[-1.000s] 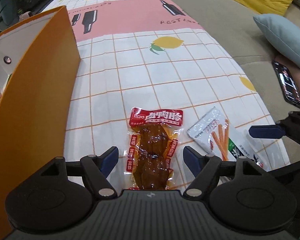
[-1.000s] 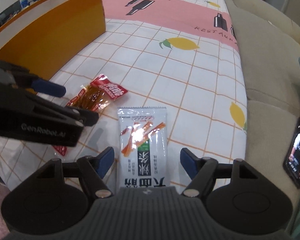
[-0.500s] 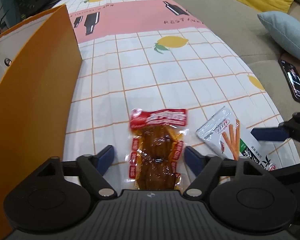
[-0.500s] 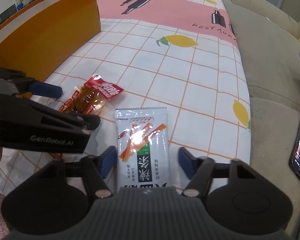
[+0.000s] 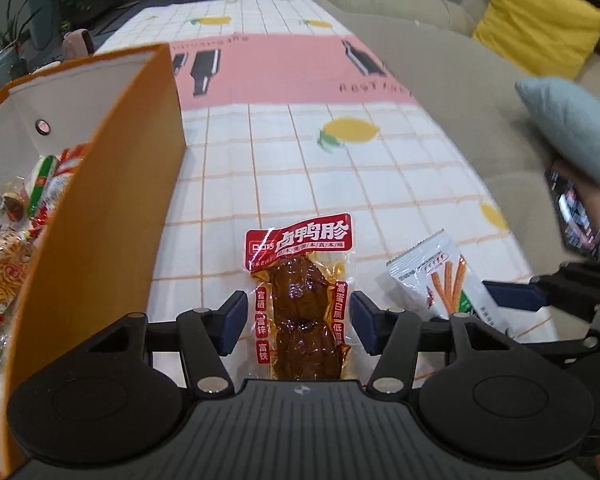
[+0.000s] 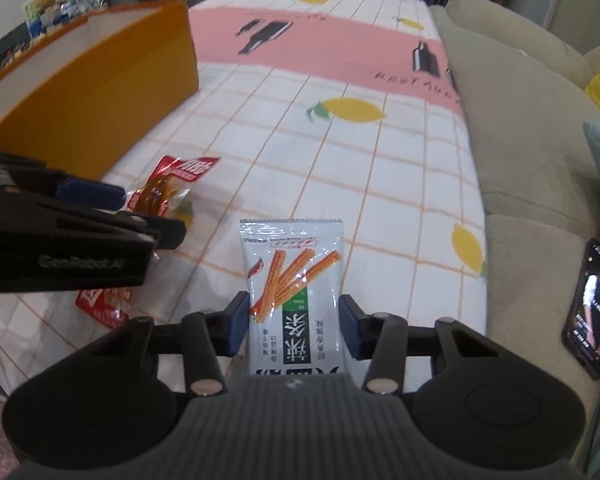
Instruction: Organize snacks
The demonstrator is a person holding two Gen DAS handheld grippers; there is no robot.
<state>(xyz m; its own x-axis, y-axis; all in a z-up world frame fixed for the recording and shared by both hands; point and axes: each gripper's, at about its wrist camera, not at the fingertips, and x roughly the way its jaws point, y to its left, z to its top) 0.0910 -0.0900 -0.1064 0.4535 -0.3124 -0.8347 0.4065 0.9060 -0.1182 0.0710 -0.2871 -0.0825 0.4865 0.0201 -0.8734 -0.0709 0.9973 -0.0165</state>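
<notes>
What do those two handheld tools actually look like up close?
Both are matte black plastic. Each tool, left and right, has a ribbed body, two round discs, silver pivot pins and fingers tipped with dark blue pads. The left one's side carries grey "GenRobot.AI" lettering.

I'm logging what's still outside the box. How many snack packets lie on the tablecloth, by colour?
Red packet, between the closing left gripper fingers: 1
White packet, between the closing right gripper fingers: 1
Total: 2
</notes>
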